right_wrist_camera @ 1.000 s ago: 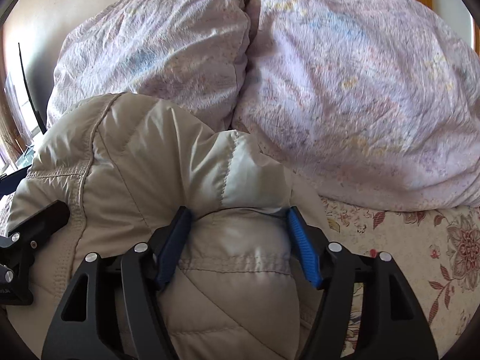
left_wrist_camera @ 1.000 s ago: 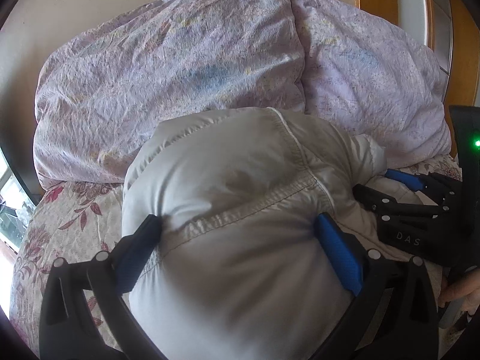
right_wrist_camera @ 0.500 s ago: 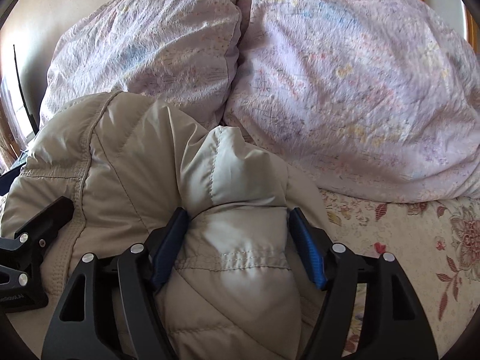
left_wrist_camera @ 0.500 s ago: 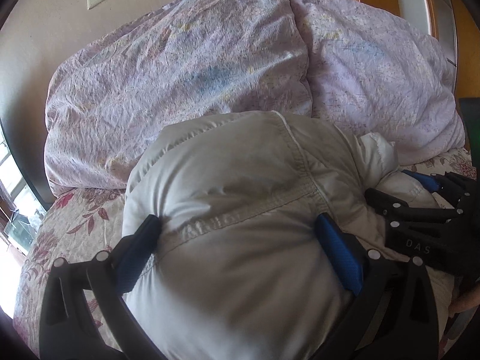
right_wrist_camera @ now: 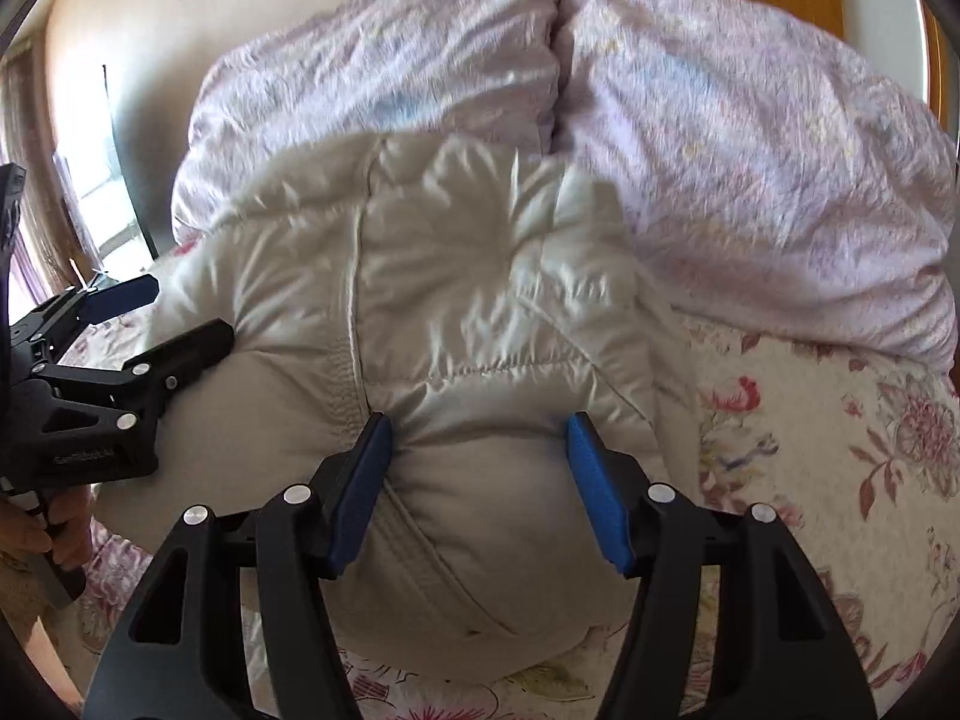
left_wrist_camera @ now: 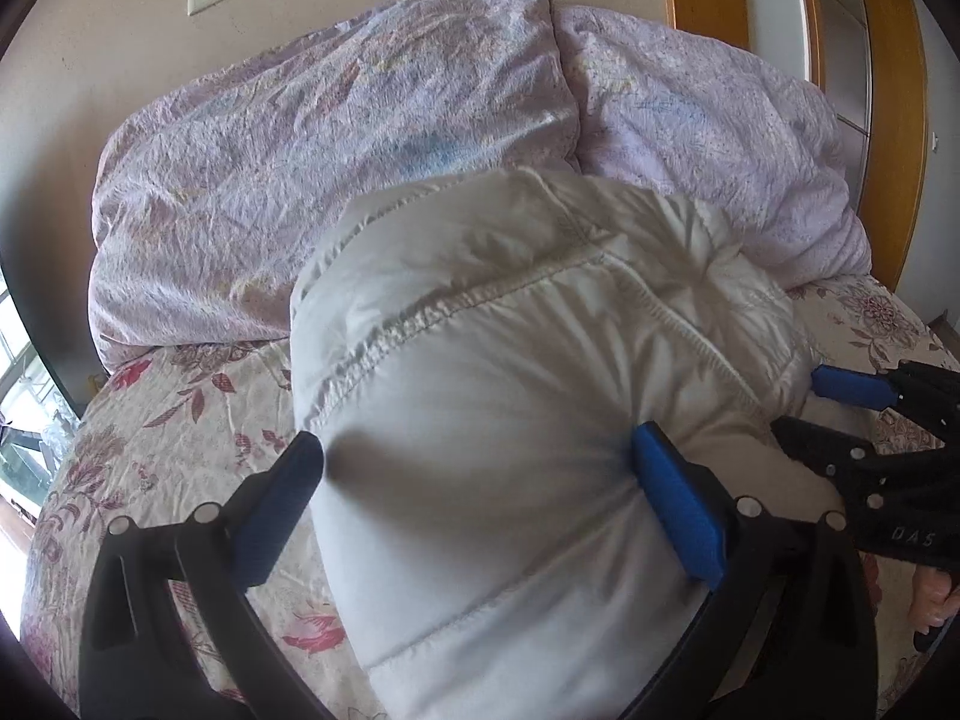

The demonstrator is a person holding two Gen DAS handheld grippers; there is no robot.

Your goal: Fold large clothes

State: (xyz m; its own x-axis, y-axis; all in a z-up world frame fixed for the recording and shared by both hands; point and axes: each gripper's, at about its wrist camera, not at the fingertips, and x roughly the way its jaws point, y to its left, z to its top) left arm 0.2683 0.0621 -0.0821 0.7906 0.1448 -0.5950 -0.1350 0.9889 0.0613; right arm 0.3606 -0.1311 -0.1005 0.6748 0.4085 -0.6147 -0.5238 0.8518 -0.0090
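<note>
One puffy jacket [left_wrist_camera: 510,396] bundle, crosswise

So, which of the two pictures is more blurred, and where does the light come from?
Right wrist view: motion blur smears the pillows and bedsheet. Left wrist view: sharper, jacket seams crisp. Both: daylight from a window at left; fisheye bends the edges.

Ahead: lilac pillows [left_wrist_camera: 336,138] blocking, pressing against the puffy jacket [left_wrist_camera: 510,390].
Sides: bedspread [right_wrist_camera: 840,432] lying open.
</note>
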